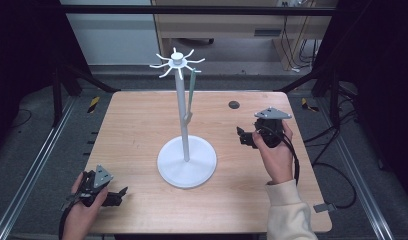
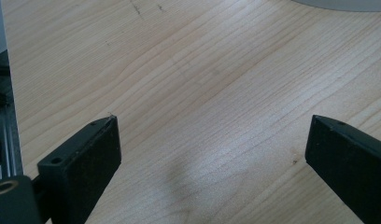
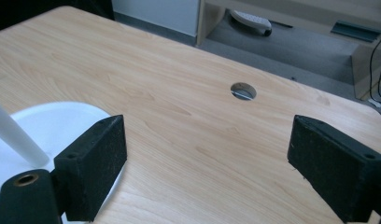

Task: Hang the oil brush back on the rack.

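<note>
Grippers, left gripper (image 1: 123,191) and right gripper (image 1: 240,135), sit spread and empty either side of the white stand (image 1: 186,161) on the counter (image 1: 137,130), seemingly at rest.

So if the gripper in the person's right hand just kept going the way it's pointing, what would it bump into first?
Probably nothing soon. The right gripper has open jaws over bare table; the stand's white base lies off to one side, the round hole farther ahead. Depth is unclear.
</note>
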